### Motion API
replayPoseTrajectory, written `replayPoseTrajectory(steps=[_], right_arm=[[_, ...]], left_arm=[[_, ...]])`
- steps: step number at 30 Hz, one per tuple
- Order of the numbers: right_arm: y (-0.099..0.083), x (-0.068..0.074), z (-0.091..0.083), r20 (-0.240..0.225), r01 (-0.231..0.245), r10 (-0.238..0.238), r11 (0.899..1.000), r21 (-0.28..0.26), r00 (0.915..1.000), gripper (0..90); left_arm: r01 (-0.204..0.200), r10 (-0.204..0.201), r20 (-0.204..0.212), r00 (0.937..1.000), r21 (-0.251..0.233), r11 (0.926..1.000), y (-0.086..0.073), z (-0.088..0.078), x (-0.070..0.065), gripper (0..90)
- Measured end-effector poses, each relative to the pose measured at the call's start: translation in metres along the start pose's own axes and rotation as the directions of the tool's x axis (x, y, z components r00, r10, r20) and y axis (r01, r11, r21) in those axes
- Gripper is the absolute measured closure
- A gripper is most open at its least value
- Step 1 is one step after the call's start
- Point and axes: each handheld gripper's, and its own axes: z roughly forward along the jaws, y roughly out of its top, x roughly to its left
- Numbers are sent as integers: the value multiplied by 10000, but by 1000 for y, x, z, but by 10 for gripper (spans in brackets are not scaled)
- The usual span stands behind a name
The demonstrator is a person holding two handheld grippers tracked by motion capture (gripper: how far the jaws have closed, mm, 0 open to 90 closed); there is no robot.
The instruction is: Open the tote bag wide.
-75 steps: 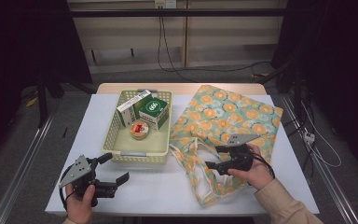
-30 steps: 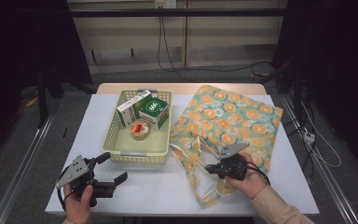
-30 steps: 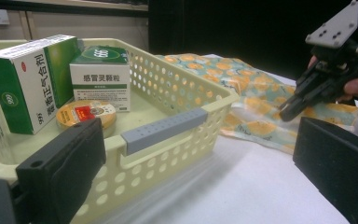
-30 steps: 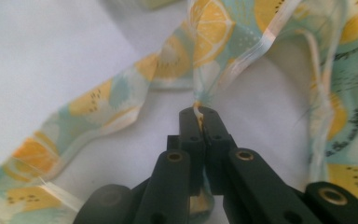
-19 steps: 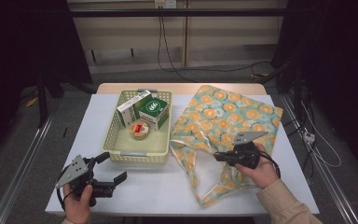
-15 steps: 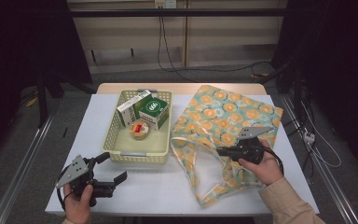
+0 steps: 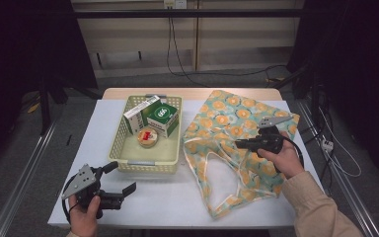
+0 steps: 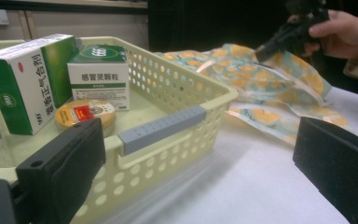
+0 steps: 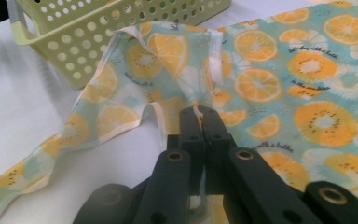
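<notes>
On the desk [image 7: 177, 197] the fruit-print bag [image 7: 237, 123] lies right of the basket [image 7: 150, 160]; its mouth has been drawn wider open toward the right. The right tongs [image 7: 238, 143] have lifted and pulled rightward, clamped shut on the bag's rim. This likely readies it for packing. At the near left, the left tongs [image 7: 121, 177] wait wide open, empty.

bag [image 7: 229, 129] — pale teal, orange and yellow citrus slices, cream edging | basket [image 7: 126, 145] — pale yellow-green, grey handle strip | boxes [image 7: 154, 116] green and white | round tin [image 7: 148, 137] yellow, red label | table [image 7: 172, 200] white | grippers [image 7: 114, 193] black
</notes>
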Motion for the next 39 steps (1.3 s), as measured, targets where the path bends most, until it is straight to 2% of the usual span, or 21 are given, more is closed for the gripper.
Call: replayPoseTrajectory(steps=[3, 6, 8, 11, 14, 17, 19, 22, 25, 28, 30, 32, 34, 36, 39], right_arm=[[7, -9, -1, 128, 157, -156, 9999, -31, 9998, 896], [12, -24, 1, 379, 86, -87, 10000, 20, 9992, 894], [13, -35, 3, 386, -185, 184, 9998, 30, 9991, 893], [16, -49, 4, 355, -479, 488, 9985, -252, 9982, 893], [17, -60, 6, 762, -482, 497, 9986, -209, 9959, 893], [14, -76, 9, 1087, -777, 779, 9970, -61, 9910, 893], [11, -85, 11, 907, -1211, 1231, 9922, -282, 9882, 893], [9, -91, 14, 1545, -1193, 1208, 9927, -189, 9806, 861], [2, -98, 16, 1739, -1423, 1408, 9898, -41, 9746, 828], [0, -100, 13, 2018, -1499, 1478, 9887, -48, 9682, 675], [1, -97, 9, 2129, -1442, 1420, 9895, -53, 9667, 645], [5, -91, 4, 2247, -1278, 1263, 9918, -77, 9662, 568], [8, -81, -2, 2039, -1003, 1032, 9947, -242, 9735, 550], [10, -69, -7, 1980, -695, 757, 9969, -379, 9773, 499], [8, -46, -9, 1658, -271, 287, 9996, -120, 9857, 458]], left_arm=[[173, -174, -64, 9998, -120, 9998, -1, -2, 1, 21], [173, -173, -35, 9998, -130, 9998, -1, -2, 2, 21], [141, -141, 2, 9999, -126, 9998, 0, 0, 1, 21], [51, -51, 64, 10000, -30, 10000, 0, 1, 1, 21], [126, -125, 55, 9999, -46, 9999, -1, 1, 1, 21], [204, -203, 53, 9998, -141, 9997, -1, 0, 3, 21], [192, -191, 48, 9998, -140, 9997, -1, 0, 3, 21], [150, -150, 35, 9999, -39, 9999, -2, 1, 3, 21], [186, -186, 22, 9998, -65, 9998, -3, 1, 4, 21], [220, -220, 41, 9998, -44, 9997, -3, 2, 3, 21], [247, -247, 67, 9997, -38, 9997, -3, 3, 2, 21], [128, -128, 77, 9999, 7, 9999, -2, 3, 3, 21], [143, -143, 82, 9999, -4, 9999, -2, 3, 2, 21], [149, -149, 53, 9999, -13, 9999, -2, 3, 2, 21], [134, -135, 43, 9999, 52, 9999, -2, 2, 3, 21]])
